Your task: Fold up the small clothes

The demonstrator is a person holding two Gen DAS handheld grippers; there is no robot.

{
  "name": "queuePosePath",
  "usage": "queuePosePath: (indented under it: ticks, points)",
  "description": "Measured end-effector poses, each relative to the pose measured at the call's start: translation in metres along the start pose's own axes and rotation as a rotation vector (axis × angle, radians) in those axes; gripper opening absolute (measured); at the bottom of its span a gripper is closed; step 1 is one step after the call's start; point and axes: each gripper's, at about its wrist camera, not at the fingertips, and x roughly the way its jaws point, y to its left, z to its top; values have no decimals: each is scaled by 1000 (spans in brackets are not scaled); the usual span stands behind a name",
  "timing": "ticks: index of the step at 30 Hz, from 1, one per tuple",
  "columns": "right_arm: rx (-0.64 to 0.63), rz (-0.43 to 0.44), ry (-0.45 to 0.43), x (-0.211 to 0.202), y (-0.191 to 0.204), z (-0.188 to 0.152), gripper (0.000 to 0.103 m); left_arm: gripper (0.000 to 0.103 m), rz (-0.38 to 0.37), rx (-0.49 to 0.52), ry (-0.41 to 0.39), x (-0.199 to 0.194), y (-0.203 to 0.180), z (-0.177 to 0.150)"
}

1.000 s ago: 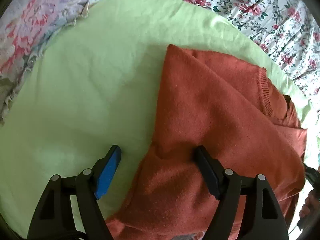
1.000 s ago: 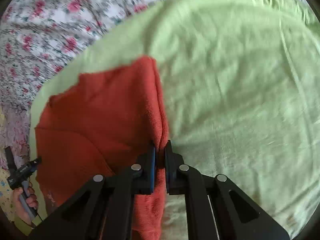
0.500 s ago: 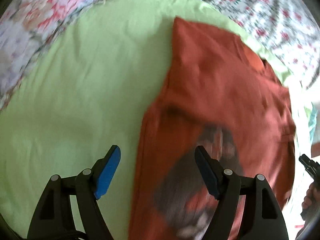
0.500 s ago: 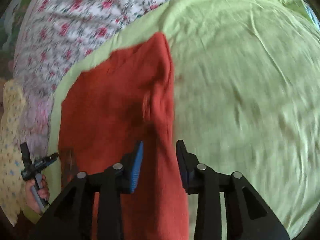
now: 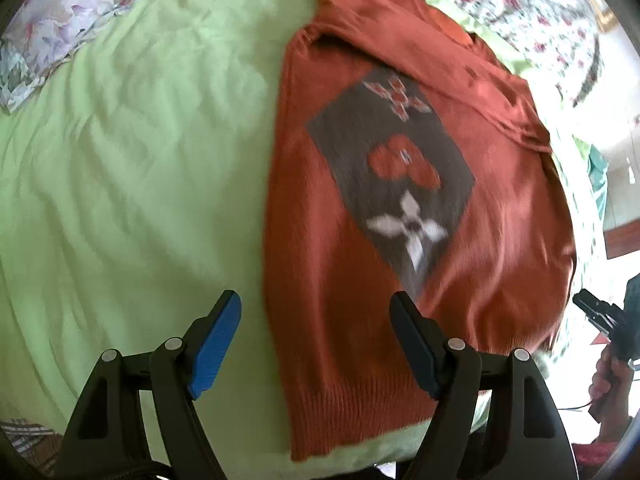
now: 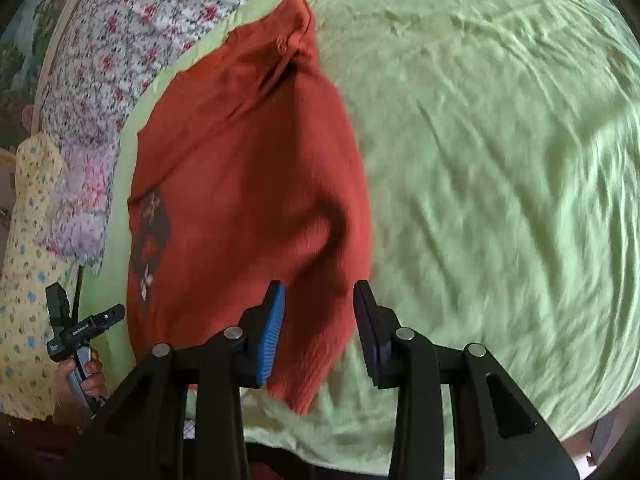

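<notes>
green sheet (image 5: 120, 160), floral bedding (image 6: 132, 20) | left gripper (image 5: 316, 336) wide, empty | right gripper (image 6: 320, 320) apart, empty

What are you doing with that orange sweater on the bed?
A person is folding an orange sweater that lies on a light green sheet over a flowery bedspread. One side looks folded over already. The person holds a tool in each hand. Both the left tool and the right tool are open above the sweater's lower part, and neither grips it right now.
</notes>
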Motion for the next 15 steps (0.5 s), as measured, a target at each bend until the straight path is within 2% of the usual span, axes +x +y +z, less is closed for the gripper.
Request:
queuePosePath:
  ticks: [9, 15]
  points:
    - [7, 6, 12, 4, 2, -39, 37, 77, 2, 20, 57, 4, 4, -46]
    - [26, 19, 21, 18, 5, -49, 37, 80, -27, -5, 95, 15, 9, -60]
